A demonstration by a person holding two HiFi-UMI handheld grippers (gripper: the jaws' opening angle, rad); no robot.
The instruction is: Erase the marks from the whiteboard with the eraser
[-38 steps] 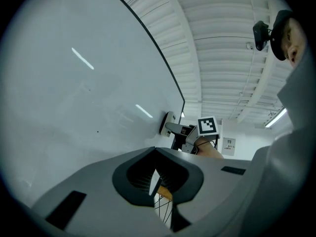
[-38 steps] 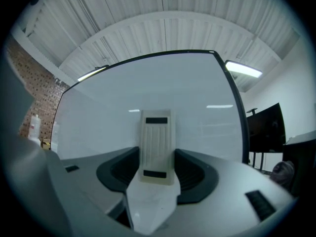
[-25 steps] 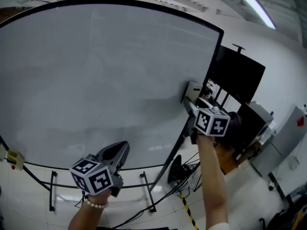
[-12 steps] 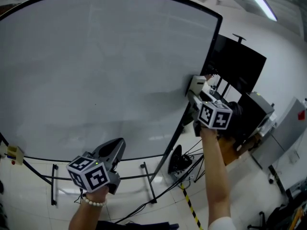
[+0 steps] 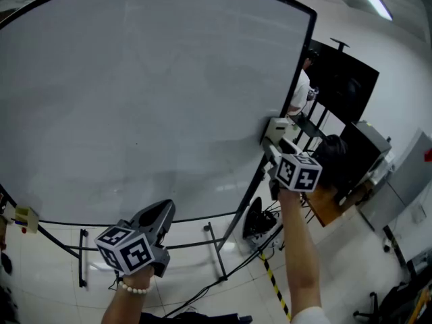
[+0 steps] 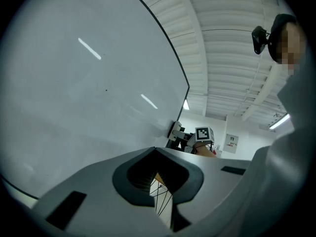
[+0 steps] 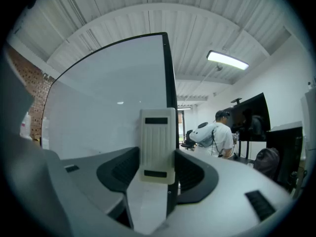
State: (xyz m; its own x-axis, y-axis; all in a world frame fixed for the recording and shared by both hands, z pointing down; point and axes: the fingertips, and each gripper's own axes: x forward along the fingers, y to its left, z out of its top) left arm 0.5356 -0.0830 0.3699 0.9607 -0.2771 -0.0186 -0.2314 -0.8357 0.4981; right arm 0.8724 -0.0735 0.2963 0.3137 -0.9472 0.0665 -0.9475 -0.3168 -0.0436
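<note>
**Whiteboard** (image 5: 155,93): the largest item, filling most of your head view. It stands on a black stand (image 5: 82,258) over a pale floor (image 5: 47,282). Its surface reads almost wholly clean, with faint grey smears and one small dark speck (image 5: 135,142) left of centre. A black frame (image 7: 170,73) runs down its right edge.

**Monitor** (image 5: 344,86): a dark screen on its own stand, just beyond the board's right edge. A person (image 7: 219,135) in a white top stands near it, seen in your right gripper view.

**Right gripper** (image 5: 273,146): raised on your outstretched arm to the board's right edge, in the board's lower half. Its fingers (image 7: 118,169) are closed on the eraser (image 7: 157,144), one on each long side. A marker cube (image 5: 298,171) sits on its body.

**Left gripper** (image 5: 164,212): held low, below the board's bottom edge and well apart from the right one, pointing up toward the board. Its fingers (image 6: 131,174) meet at the tips with nothing between them. Only floor and cables (image 6: 160,201) show through the slot behind the tips. Its own cube faces you, above a bead bracelet (image 5: 133,288) on your wrist.

**Eraser**: a white ribbed block, upright in the right fingers. In the right gripper view it lies over the board's right frame. Whether it touches the board's surface cannot be told.
</note>
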